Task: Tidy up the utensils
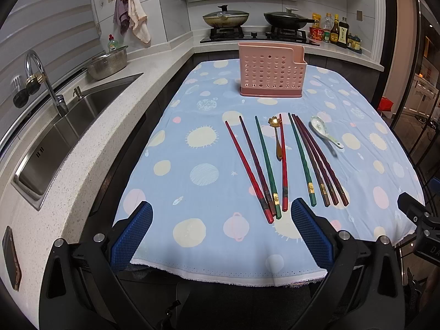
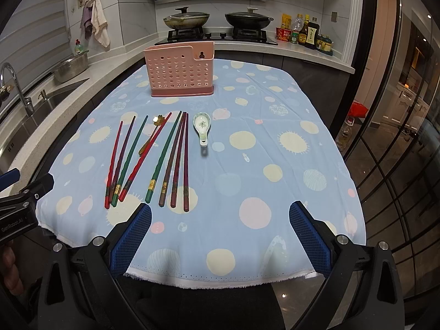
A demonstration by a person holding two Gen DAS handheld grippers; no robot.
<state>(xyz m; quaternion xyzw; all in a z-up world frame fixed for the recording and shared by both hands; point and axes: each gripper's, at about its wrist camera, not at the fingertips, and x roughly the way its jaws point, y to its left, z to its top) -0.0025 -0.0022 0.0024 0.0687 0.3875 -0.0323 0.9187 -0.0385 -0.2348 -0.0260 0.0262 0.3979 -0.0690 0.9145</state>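
Note:
Several red, maroon and green chopsticks [image 1: 265, 162] lie side by side on the blue spotted tablecloth [image 1: 198, 137], also in the right wrist view [image 2: 129, 156]. A small gold flower-headed spoon [image 1: 275, 134] lies among them [image 2: 150, 134]. A white ceramic spoon [image 1: 323, 130] lies to their right [image 2: 202, 126]. A pink perforated utensil holder [image 1: 271, 71] stands upright at the far end [image 2: 180, 71]. My left gripper [image 1: 221, 228] is open and empty at the near table edge, left of the chopstick ends. My right gripper [image 2: 220, 228] is open and empty, right of them.
A steel sink [image 1: 63, 134] with tap and a colander [image 1: 108, 63] are on the counter to the left. A stove with two pans [image 1: 255, 19] and sauce bottles [image 1: 334, 31] are at the back. A glass door [image 2: 398, 137] is on the right.

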